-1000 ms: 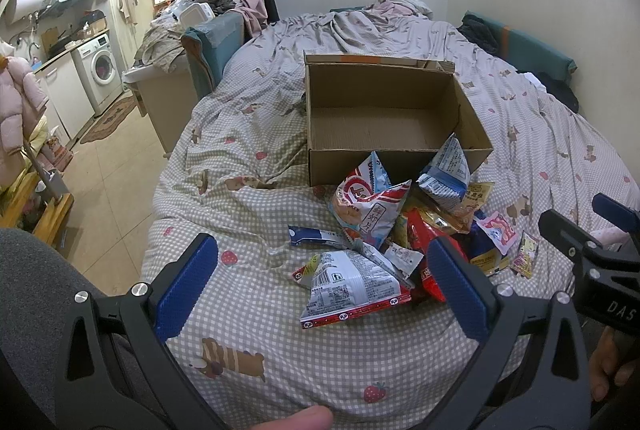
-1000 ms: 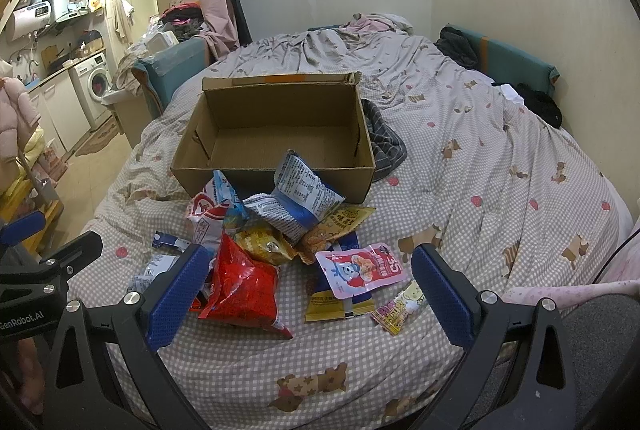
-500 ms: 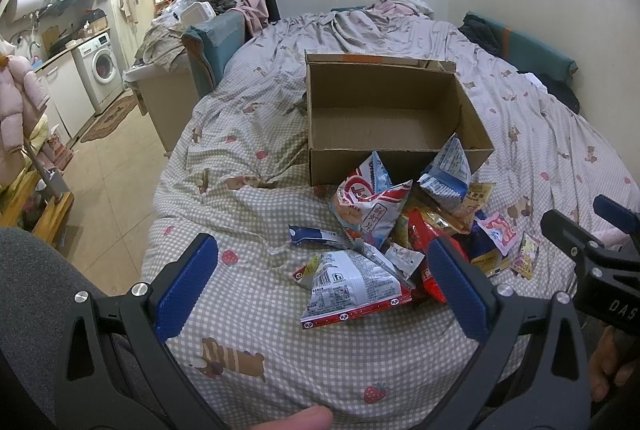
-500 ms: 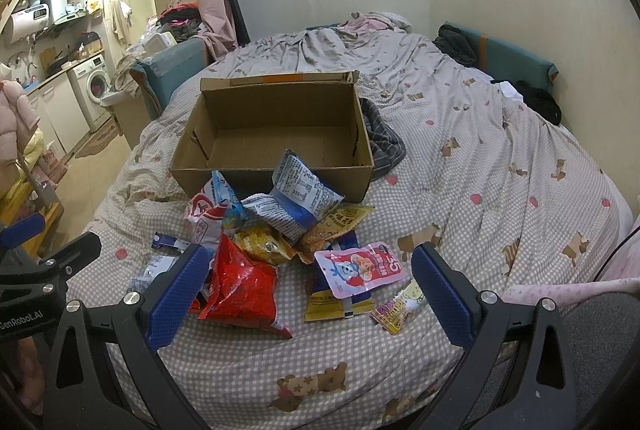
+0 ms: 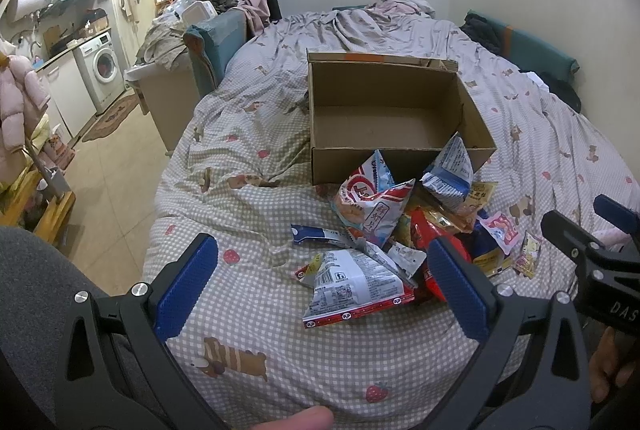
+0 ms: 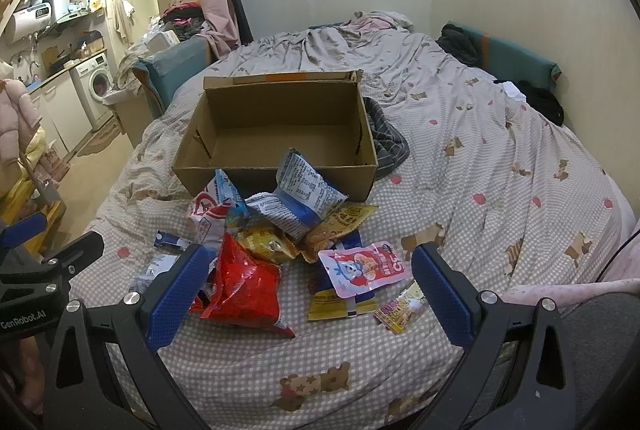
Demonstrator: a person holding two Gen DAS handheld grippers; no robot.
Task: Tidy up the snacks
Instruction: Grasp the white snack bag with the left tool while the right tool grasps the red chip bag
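Cardboard box (image 6: 276,133) empty on bed (image 6: 500,165); snack pile (image 6: 280,242) in front. Left gripper (image 5: 324,282), right gripper (image 6: 304,282) fingers spread, empty. Advice: pinch one packet edge, lift clear.

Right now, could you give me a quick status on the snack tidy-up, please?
Both tongs open, empty: left, right. Box empty. Snacks piled on the bed before it. Nothing in the way.
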